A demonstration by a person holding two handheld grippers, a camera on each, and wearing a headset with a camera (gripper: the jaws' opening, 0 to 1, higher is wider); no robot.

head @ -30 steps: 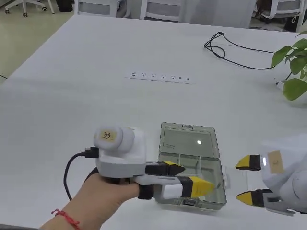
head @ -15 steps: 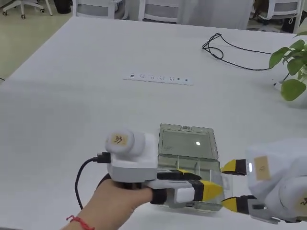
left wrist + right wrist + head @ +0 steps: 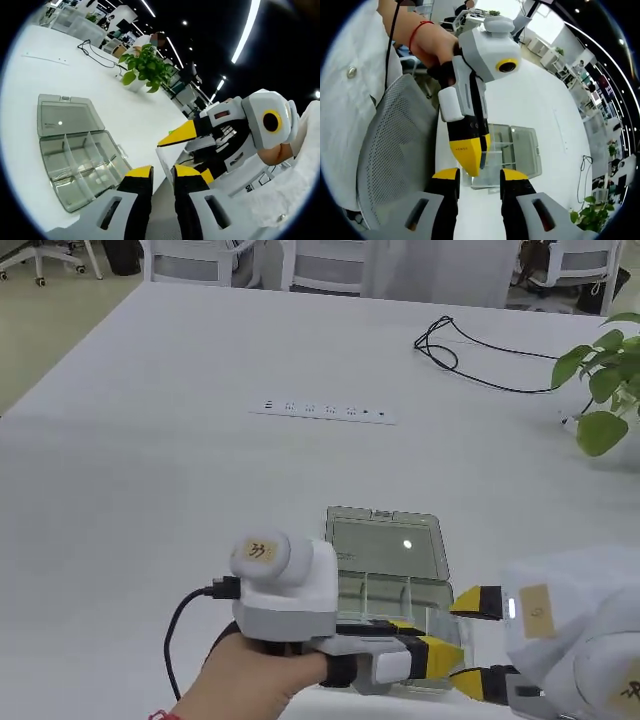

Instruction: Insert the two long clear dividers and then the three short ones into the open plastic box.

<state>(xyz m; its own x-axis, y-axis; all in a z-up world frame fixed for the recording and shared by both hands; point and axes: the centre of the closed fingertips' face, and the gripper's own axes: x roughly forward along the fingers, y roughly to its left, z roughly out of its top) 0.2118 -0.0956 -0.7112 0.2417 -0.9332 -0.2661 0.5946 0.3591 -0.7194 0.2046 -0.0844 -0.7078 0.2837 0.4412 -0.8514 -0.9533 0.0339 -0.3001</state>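
left gripper view has my left hand-held gripper (image 3: 162,172) with its jaws drawn almost together on a thin clear divider (image 3: 165,157) that stands just ahead of the tips. the sheet is faint, so i read that grip with some doubt. the open plastic box (image 3: 65,117) lies on the white surface (image 3: 135,112) to the left of those jaws, lid laid flat. two seated dividers (image 3: 91,152) stand upright in its tray.

right gripper view has my right hand-held gripper (image 3: 479,179) released, jaws wide apart. the left one's yellow tip sits between them, with the box just beyond it.

head view puts the two tips close together at the box's near right corner. a power strip (image 3: 322,411), a black cable (image 3: 470,350) and a plant (image 3: 600,390) lie well beyond both.
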